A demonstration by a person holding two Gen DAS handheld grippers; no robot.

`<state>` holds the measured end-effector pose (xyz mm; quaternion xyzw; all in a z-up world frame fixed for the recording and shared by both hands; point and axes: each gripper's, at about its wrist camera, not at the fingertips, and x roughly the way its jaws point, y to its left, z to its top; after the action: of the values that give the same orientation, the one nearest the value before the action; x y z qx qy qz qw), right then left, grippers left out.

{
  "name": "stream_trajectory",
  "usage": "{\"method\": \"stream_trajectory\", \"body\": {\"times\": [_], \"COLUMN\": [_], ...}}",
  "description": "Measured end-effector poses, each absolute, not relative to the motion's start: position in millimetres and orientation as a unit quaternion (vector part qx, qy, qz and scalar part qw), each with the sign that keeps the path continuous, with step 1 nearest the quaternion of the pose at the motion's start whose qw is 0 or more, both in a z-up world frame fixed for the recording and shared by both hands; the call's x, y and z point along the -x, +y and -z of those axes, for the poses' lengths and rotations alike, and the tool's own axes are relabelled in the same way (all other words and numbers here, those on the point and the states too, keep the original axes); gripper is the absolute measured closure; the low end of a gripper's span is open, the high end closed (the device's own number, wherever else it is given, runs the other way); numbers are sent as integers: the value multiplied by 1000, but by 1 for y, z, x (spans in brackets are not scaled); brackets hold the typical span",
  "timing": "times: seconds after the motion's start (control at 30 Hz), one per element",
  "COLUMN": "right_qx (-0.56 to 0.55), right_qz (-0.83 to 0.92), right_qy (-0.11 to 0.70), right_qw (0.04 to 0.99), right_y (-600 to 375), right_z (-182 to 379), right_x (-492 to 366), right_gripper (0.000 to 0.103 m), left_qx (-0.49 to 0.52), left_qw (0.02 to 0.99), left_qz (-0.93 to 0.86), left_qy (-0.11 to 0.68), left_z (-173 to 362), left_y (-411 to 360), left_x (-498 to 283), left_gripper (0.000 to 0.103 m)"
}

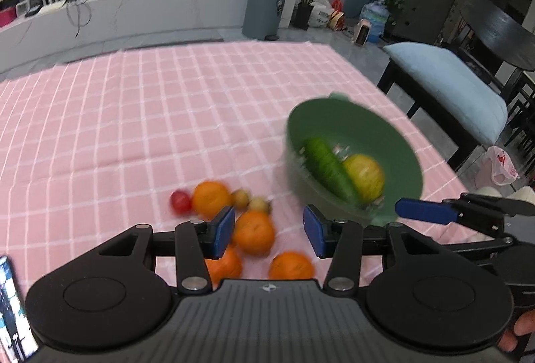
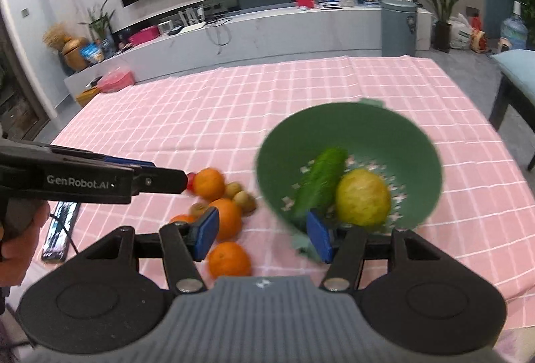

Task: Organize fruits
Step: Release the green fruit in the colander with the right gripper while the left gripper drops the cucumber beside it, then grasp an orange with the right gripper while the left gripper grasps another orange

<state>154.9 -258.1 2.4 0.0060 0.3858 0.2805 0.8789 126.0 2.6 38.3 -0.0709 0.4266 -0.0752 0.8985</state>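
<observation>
Beside the blurred, seemingly tilted green bowl (image 2: 351,142), both grippers, left (image 1: 269,231) and right (image 2: 264,234), hang apart, empty.

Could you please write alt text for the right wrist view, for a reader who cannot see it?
A green bowl on a pink checked tablecloth holds a cucumber and a yellow-green fruit. Left of it lie oranges and small brown fruits. The right gripper hangs open above them, nothing between its pads.

green bowl (image 2: 351,135) — cucumber (image 2: 321,182), yellow fruit (image 2: 362,197) inside; oranges (image 2: 209,184), kiwis (image 2: 244,197) (loose) beside it on cloth
</observation>
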Motion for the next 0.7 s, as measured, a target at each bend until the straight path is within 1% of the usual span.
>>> {"method": "stream_trajectory", "body": {"times": [0.33,0.5,0.7], "right_qx": [19,33,60], "right_qz": [-280,-276,-277], "right_qy": [422,430,433], "right_qw": [862,859,855], "right_y": [-228,-216,-202], "right_z": [36,49,66], "right_x": [-150,-156,-156], "right_gripper": [49,49,49], "left_qx": [104,106,123], "left_qw": [881,878,875], "left_qz": [65,52,53], "left_qy": [456,464,466], "left_z": [1,21,29], "left_y": [37,37,38], "left_x": [-107,-107,-115], "left_gripper": [47,47,47]}}
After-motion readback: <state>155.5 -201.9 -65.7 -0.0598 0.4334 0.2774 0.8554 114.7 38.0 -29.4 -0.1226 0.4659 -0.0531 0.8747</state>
